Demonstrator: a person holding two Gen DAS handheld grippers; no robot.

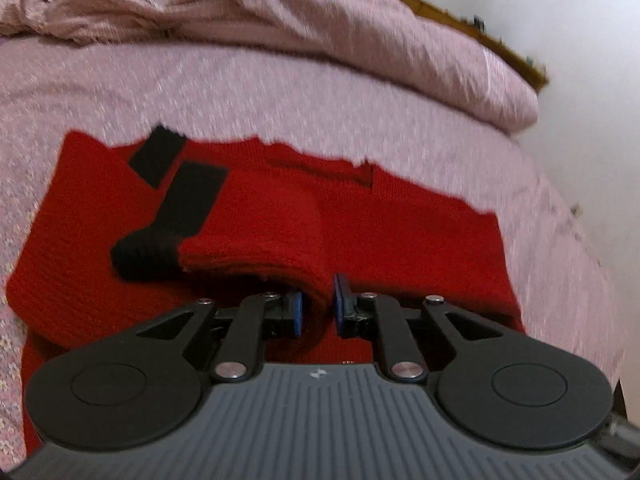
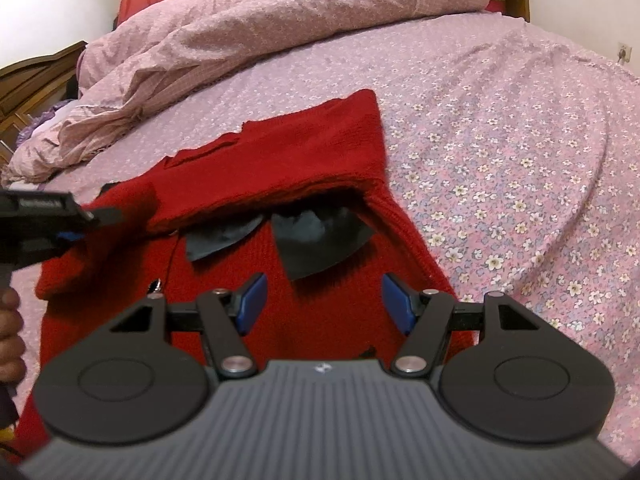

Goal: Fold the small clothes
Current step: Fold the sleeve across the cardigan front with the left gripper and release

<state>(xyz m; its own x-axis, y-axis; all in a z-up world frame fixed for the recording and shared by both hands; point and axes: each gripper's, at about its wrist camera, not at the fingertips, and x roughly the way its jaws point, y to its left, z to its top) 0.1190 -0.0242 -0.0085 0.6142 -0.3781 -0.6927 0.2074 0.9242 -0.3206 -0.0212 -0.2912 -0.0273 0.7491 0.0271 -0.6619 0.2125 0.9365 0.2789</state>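
Observation:
A red knitted sweater [image 1: 400, 232] with black patches [image 1: 192, 200] lies on the bed; it also shows in the right wrist view [image 2: 320, 312]. My left gripper [image 1: 318, 312] is shut on a fold of the sweater's red fabric and holds that part lifted over the body. In the right wrist view the left gripper [image 2: 76, 228] shows at the left edge, gripping the raised red flap [image 2: 280, 160]. My right gripper [image 2: 324, 304] is open and empty, just above the sweater's lower part. Two black patches [image 2: 316, 244] lie under the lifted flap.
The bed has a pink flowered sheet [image 2: 520, 160]. A crumpled pink duvet [image 2: 280, 20] is heaped at the far side. A wooden headboard [image 2: 36, 76] stands at the left, a white wall [image 1: 592, 60] beside the bed.

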